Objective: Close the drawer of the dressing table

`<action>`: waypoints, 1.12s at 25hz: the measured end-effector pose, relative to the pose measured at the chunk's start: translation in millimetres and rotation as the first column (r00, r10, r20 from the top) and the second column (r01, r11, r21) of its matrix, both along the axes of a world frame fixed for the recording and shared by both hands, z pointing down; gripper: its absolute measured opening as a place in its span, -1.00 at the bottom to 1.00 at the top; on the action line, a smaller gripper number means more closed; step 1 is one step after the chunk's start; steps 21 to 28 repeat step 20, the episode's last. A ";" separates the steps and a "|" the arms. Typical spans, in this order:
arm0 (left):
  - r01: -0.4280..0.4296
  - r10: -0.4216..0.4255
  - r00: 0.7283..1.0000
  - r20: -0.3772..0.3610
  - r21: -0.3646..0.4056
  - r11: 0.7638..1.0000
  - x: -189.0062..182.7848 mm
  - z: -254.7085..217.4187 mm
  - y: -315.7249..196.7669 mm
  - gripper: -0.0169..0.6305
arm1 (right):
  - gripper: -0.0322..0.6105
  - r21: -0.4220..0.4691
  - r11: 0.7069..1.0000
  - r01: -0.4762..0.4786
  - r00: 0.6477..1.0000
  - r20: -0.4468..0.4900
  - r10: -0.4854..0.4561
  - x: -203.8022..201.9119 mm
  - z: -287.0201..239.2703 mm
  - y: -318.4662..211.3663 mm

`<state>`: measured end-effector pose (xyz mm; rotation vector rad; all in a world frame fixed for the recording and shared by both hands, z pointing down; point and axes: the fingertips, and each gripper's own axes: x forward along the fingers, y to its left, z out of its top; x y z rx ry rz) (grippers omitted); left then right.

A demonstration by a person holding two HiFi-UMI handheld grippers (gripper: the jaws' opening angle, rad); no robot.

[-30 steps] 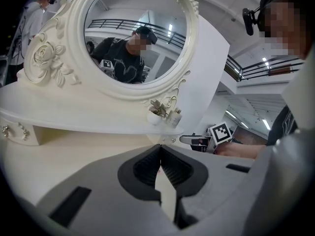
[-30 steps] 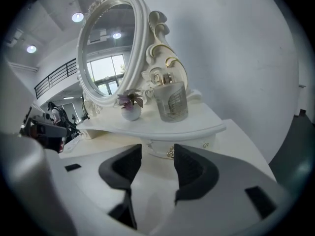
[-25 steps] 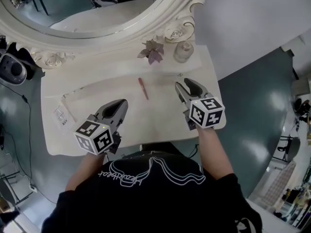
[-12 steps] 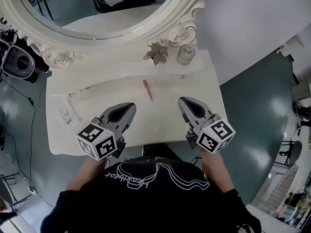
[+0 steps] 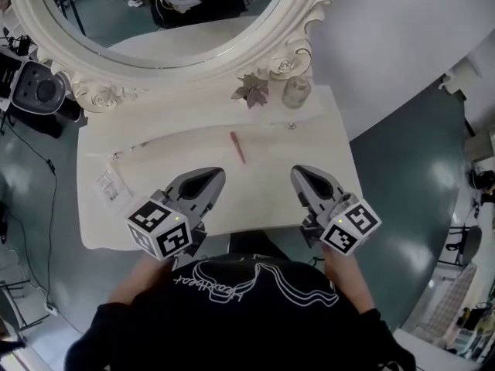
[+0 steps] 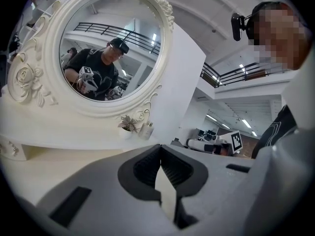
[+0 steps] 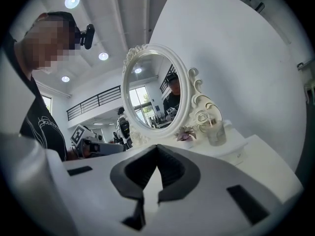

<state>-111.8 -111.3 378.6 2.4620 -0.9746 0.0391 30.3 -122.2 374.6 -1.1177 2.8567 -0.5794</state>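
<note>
The dressing table [image 5: 271,153] has a smooth, lightly glossy painted finish; the bottle [image 5: 296,93] is clear glass.

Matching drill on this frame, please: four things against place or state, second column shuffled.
1. pink stick
2. glass bottle
3. clear packet
4. right gripper

A. left side of the tabletop
B. jaws together, nothing held
C. middle of the tabletop
D. back right, at the foot of the mirror

Pairs: 1-C, 2-D, 3-A, 4-B

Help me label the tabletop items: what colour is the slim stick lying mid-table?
Reddish pink; the slim stick shows best in the head view.
</note>
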 end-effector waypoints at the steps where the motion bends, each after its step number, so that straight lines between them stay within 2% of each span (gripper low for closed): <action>1: -0.001 0.001 1.000 -0.002 0.002 1.000 0.4 -1.0 0.8 -0.93 | -0.89 -0.003 1.000 -0.003 1.000 0.002 0.003 1.0 0.0 1.0; 9: 0.010 -0.010 1.000 0.001 -0.003 1.000 1.6 0.8 5.2 -0.93 | -0.89 -0.037 0.999 -0.012 1.000 0.008 0.012 5.0 10.0 4.8; 28: 0.013 -0.013 1.000 0.010 -0.010 1.000 2.4 2.9 16.3 -0.93 | -0.89 -0.039 0.999 0.020 1.000 -0.006 -0.020 -5.7 12.4 11.6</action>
